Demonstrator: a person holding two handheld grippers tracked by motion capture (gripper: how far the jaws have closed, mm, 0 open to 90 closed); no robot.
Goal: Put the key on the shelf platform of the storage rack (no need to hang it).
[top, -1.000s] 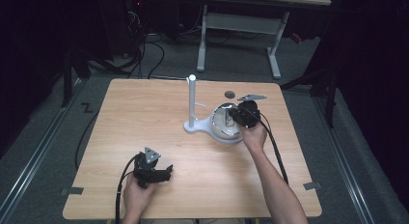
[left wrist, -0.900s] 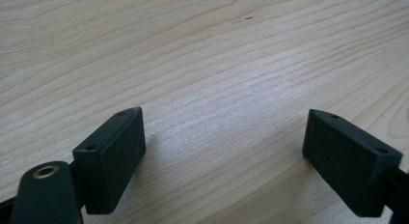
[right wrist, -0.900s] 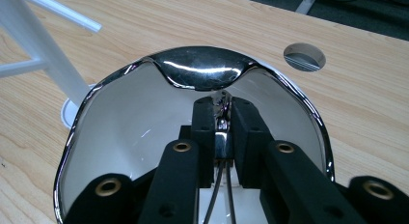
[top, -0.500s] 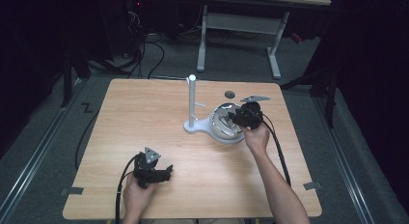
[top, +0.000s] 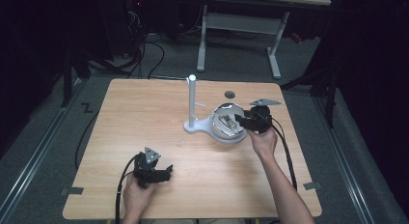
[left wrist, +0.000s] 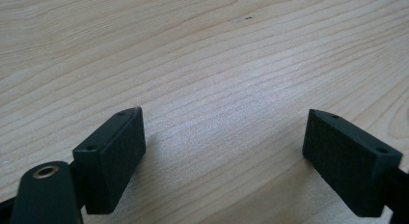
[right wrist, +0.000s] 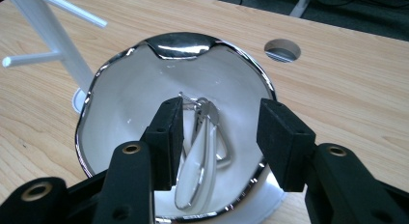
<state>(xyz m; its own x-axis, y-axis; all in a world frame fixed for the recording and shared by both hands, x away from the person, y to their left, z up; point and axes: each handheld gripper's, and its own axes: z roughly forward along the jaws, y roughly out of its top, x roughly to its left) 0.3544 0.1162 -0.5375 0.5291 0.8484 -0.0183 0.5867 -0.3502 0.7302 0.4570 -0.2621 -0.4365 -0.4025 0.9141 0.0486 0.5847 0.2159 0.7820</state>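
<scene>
Right gripper [right wrist: 217, 137] hovers over the shiny scalloped metal bowl [right wrist: 120, 103], jaws half open, gripping nothing; the silver wire loops [right wrist: 202, 151] lie between them, toward 6 o'clock. Left gripper [left wrist: 224, 156] rests wide open, empty.

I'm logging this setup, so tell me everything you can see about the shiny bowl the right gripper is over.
The bowl is round, with a mirror-like wavy rim and a pale, matt-looking inside; it looks like metal. It sits upright on the white stand's base, right of the post, on the wooden table. Inside lie thin silvery wire loops, perhaps earrings. The right gripper hangs open above it; contact cannot be told.
</scene>
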